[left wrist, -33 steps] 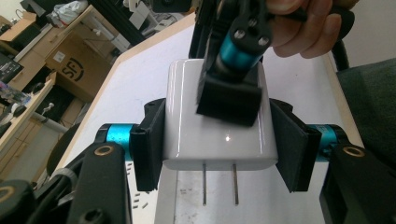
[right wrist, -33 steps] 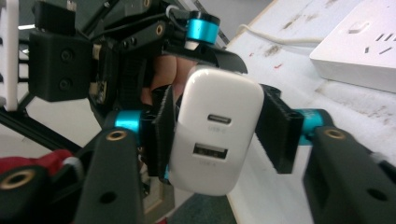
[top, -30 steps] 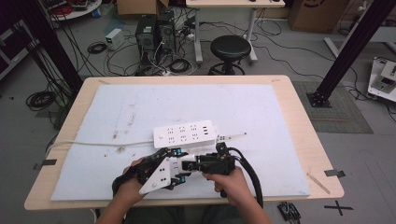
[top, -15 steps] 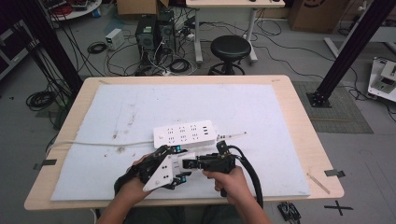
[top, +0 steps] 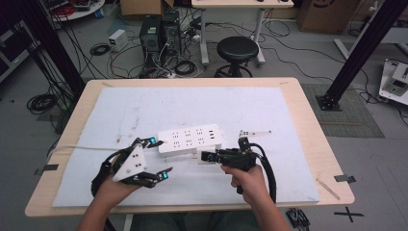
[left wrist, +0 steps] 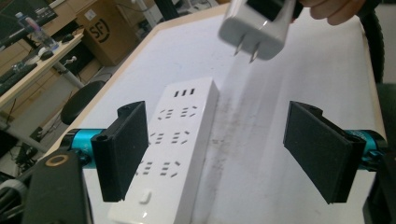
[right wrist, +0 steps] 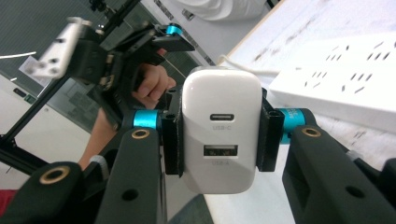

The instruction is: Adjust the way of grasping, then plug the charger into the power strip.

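Note:
A white power strip [top: 190, 138] lies flat on the white mat, sockets up; it also lies under my left jaw in the left gripper view [left wrist: 173, 140]. My right gripper [top: 208, 156] is shut on a white USB charger [right wrist: 220, 126], held just in front of the strip. The charger's two prongs [left wrist: 247, 49] hang in the air above the strip's far end. My left gripper [top: 159, 159] stands open to the left of the charger, at the strip's near-left corner, nothing between its pads [left wrist: 122, 149].
The strip's white cable [top: 82, 148] runs left off the table edge. A thin white piece [top: 255, 133] lies on the mat [top: 192, 106] right of the strip. A black stool [top: 237, 50] and cables sit on the floor beyond the table.
My left gripper has drawn back to the left, away from the charger, and its jaws now stand wide apart. The right gripper still holds the charger in about the same place.

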A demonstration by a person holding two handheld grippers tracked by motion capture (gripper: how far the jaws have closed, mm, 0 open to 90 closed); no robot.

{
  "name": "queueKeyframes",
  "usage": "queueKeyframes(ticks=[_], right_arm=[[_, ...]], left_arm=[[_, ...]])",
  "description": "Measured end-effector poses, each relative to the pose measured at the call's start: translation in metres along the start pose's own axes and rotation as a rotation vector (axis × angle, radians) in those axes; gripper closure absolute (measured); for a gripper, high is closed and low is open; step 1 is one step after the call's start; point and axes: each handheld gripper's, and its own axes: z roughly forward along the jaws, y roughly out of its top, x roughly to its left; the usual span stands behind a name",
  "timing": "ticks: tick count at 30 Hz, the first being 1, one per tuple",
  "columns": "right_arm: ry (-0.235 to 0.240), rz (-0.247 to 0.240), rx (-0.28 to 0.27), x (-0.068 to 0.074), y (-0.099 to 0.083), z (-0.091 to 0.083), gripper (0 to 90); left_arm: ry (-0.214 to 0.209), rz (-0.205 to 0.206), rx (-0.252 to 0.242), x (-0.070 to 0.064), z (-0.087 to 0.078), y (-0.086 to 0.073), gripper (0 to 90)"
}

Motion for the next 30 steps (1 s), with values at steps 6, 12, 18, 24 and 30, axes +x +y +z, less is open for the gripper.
queueKeyframes(ticks=[6,12,18,24,30], right_arm=[[-0.016,-0.014,-0.003,0.000,0.004,-0.001,63.2],[-0.023,-0.007,0.006,-0.002,0.005,0.000,63.2],[-0.040,-0.023,-0.014,-0.005,0.009,0.006,63.2],[-0.147,-0.163,-0.029,-0.009,0.022,0.018,63.1],[-0.275,-0.312,0.064,-0.018,0.041,0.028,63.1]], left_arm=[[0.062,-0.084,0.025,0.027,-0.011,-0.017,22.1],[0.081,-0.096,0.047,0.038,-0.013,-0.016,22.2],[0.082,-0.105,0.046,0.037,-0.015,-0.020,22.1],[0.090,-0.114,0.048,0.038,-0.024,-0.027,22.1],[0.099,-0.118,0.057,0.040,-0.034,-0.034,22.1]])
